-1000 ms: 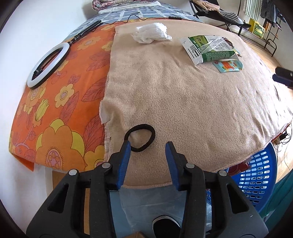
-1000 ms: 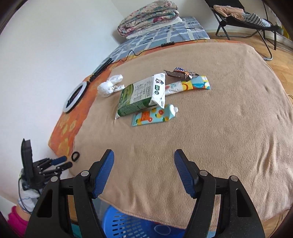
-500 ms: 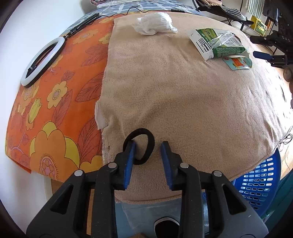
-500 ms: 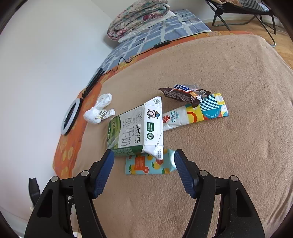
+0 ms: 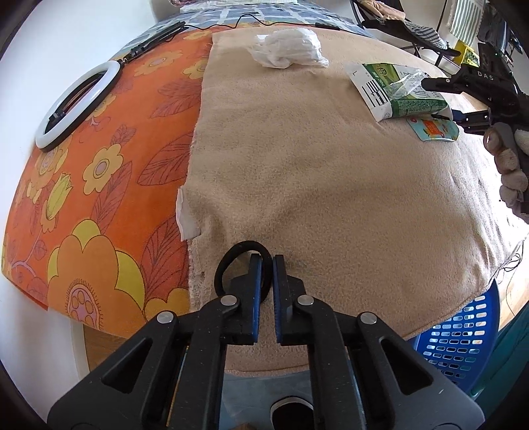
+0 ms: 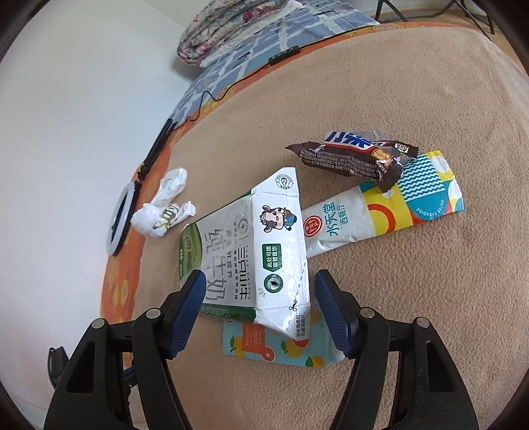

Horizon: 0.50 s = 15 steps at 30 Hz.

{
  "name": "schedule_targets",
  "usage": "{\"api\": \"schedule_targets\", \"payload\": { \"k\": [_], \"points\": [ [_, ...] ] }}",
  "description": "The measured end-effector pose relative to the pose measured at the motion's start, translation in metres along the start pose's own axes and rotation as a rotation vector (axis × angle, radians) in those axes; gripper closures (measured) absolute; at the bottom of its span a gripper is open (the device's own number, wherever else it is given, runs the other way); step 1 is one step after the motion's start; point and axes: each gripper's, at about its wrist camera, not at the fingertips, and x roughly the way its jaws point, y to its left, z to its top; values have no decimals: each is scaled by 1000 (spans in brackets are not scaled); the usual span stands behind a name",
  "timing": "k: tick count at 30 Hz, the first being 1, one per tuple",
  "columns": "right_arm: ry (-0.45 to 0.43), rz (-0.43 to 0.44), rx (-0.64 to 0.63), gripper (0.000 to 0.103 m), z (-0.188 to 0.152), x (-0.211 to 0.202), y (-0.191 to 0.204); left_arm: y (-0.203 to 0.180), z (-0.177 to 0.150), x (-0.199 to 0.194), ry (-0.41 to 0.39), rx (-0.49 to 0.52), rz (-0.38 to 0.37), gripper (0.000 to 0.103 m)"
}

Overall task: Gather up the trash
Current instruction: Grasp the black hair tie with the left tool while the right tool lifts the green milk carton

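My left gripper is shut on a black hair tie at the near edge of the beige blanket. My right gripper is open, its fingers either side of the near end of a green-and-white milk carton, which also shows in the left wrist view. Under the carton lies a fruit-print pouch. Beyond it are a colourful paper sleeve, a brown candy wrapper and a crumpled white tissue, which also shows in the left wrist view.
A blue slatted basket stands on the floor below the bed's near right corner. A white ring light lies on the orange flowered sheet at left. Folded quilts sit at the far end of the bed.
My left gripper has moved forward and closed on the hair tie. My right gripper has moved forward across the blanket until its open fingers straddle the milk carton.
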Motion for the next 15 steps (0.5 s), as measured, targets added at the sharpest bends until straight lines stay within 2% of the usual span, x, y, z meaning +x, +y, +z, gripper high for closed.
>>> {"api": "schedule_targets", "payload": {
  "k": [1,3,10,15],
  "points": [
    [0,8,3,38,0,1,0,0,0,-1,-3,-1,-1,99],
    [6,19,11,56,-1,2,2,0,0,-3,-11,-4,-3,99],
    [-32,65,5,68,-1,-15,10,-1,1,-19,-54,-20,-18,100],
    [-87,60,-90,73,-8,-36,40,-5,3,-35,-99,-31,-35,100]
  ]
}}
